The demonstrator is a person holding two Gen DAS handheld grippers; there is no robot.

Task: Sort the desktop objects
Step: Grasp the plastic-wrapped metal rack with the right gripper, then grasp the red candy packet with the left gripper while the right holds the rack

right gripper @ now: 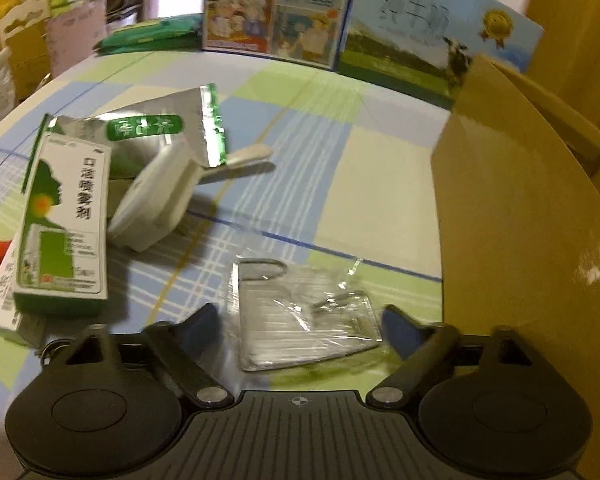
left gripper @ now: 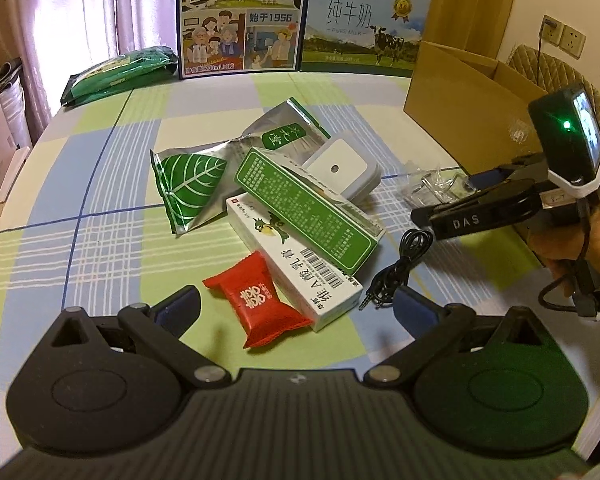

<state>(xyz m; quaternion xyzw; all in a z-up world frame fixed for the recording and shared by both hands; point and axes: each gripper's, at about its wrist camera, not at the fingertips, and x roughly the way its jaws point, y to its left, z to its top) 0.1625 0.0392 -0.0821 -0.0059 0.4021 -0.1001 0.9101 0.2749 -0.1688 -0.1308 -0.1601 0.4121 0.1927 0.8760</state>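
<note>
Clear packet (right gripper: 306, 320) lies flat, lengthwise between the right claw's (right gripper: 300, 326) spread fingers.

Red candy (left gripper: 258, 310), stacked medicine boxes (left gripper: 306, 218), foil pouches (left gripper: 192, 190), black cable (left gripper: 400, 270)

1. The checked table (left gripper: 112, 184) cloth is pale green, light blue and cream, crossed with dark blue and white lines
2. The red candy wrapper (left gripper: 260, 308) bears gold characters
3. The long green medicine box (left gripper: 306, 216) has white edging; the white ointment box (left gripper: 296, 276) under it shows a green dragon and a black barcode
4. The silver foil pouch (left gripper: 192, 184) carries a green leaf with white veins
5. The coiled cable (left gripper: 400, 272) is black
6. The open cardboard box (right gripper: 520, 216) is plain brown
7. The fingers (left gripper: 180, 308) are dark blue
</note>
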